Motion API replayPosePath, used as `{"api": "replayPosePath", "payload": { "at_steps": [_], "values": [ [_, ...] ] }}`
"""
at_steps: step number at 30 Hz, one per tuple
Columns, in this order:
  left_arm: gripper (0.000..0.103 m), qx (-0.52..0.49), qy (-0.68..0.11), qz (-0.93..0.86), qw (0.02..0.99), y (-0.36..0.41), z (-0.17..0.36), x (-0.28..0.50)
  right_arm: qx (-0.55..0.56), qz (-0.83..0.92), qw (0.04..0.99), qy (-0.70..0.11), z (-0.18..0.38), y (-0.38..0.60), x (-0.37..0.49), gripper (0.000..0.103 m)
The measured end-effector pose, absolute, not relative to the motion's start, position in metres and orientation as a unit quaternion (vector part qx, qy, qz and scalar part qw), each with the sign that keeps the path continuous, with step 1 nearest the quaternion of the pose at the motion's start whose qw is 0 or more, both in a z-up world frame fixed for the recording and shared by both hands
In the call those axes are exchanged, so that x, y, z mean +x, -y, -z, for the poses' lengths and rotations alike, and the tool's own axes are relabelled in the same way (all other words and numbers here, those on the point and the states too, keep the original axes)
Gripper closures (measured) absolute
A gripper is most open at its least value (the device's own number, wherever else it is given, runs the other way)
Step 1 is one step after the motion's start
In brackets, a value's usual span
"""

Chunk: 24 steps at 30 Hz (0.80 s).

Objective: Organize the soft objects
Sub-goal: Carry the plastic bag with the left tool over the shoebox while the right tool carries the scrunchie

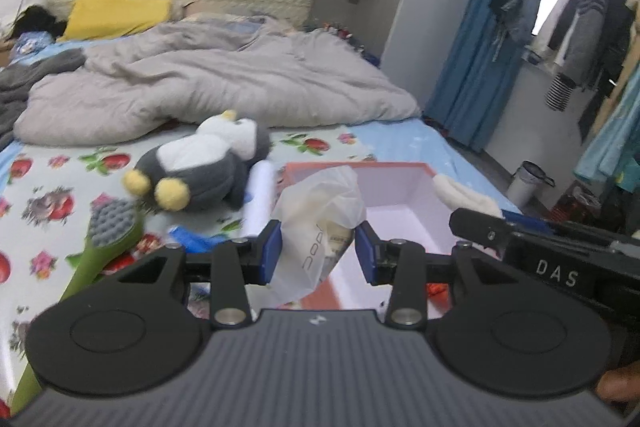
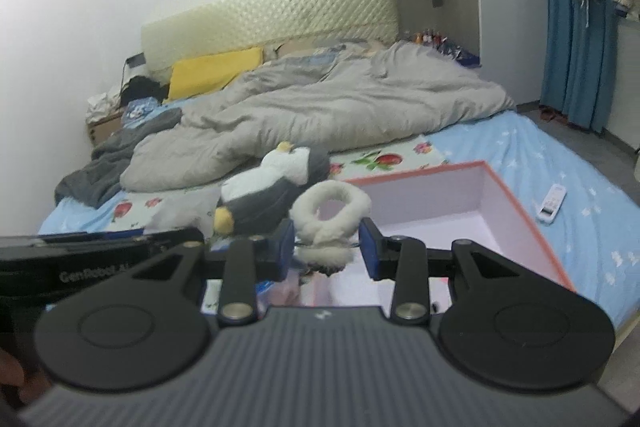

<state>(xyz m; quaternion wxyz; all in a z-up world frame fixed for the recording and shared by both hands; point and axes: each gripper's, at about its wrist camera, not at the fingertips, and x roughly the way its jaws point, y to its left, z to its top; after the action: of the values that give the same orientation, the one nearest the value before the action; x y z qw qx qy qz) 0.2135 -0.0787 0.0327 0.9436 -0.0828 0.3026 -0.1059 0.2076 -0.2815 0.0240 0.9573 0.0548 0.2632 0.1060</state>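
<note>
One plastic bag (image 1: pixel 318 223), clamped in left gripper (image 1: pixel 318 255), above one pink box (image 2: pixel 460 211). One fluffy white earmuff (image 2: pixel 330 217), clamped in right gripper (image 2: pixel 326 253) (at box's near corner). One plush penguin (image 1: pixel 200 167) beside box; one grey duvet (image 1: pixel 224 83) behind.

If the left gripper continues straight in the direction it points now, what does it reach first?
The left gripper, shut on a plastic bag, points over the open box. Probably it would meet the box's far wall first, though depth is hard to judge; the penguin toy lies off to the left.
</note>
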Motion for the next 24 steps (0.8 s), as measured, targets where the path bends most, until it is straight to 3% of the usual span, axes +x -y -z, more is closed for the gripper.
{"api": "replayPosePath", "payload": {
  "at_steps": [12,24],
  "values": [
    [0.057,-0.092,-0.320,0.158,0.930,0.139,-0.034,0.261,0.065,-0.050,0.958,-0.274,-0.023,0.353,0.231,0.065],
    [0.057,-0.082,-0.423,0.165,0.887,0.178,0.059,0.338,0.092,-0.004,0.917,-0.389,0.066,0.394,0.292,0.065]
  ]
}}
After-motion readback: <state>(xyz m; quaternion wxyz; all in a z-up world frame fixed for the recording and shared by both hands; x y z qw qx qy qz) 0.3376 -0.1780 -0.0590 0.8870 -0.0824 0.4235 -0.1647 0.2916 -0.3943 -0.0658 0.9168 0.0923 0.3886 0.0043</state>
